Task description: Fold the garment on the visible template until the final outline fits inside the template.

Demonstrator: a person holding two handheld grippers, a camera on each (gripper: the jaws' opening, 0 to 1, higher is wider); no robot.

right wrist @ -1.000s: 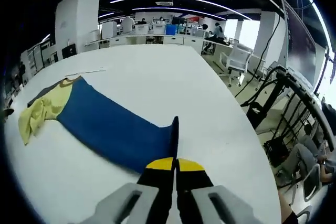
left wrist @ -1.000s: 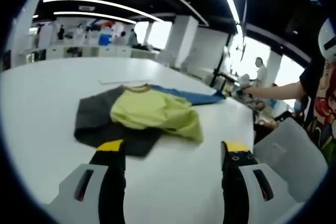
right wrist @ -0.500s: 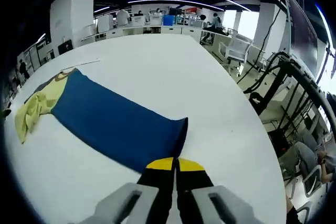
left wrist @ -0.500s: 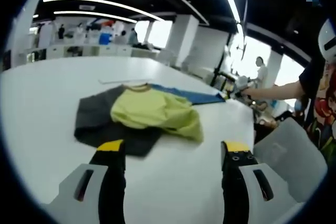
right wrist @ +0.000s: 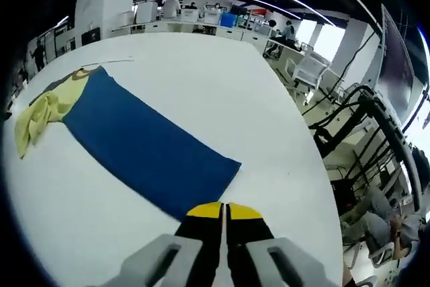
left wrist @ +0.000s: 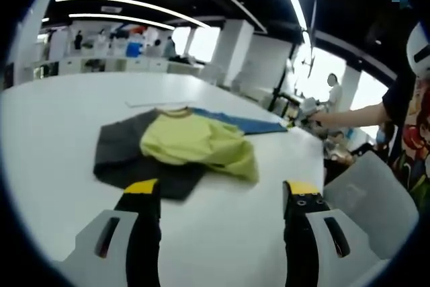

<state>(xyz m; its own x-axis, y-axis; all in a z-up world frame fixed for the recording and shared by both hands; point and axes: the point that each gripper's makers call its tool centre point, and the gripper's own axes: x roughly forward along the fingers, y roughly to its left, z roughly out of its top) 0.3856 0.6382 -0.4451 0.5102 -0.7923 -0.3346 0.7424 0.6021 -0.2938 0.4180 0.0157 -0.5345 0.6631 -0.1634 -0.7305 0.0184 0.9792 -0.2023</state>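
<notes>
On the white table a crumpled yellow-green garment lies over a dark grey template. A flat blue stretch of the garment runs off to the right. My left gripper stands open just in front of the template, touching nothing. The right gripper, held out on a person's arm, is at the blue end. In the right gripper view the blue panel lies flat and stretched, with the yellow part bunched at its far end. My right gripper is shut at the panel's near edge.
A grey chair back stands beside the table's right edge. Office chairs and a black frame with cables crowd the far side. Desks and people are in the background. A thin strip lies behind the garment.
The blue panel's near end, folded up a second ago, now lies flat and stretched out. The right gripper's camera has risen and tilted. The left gripper has not moved.
</notes>
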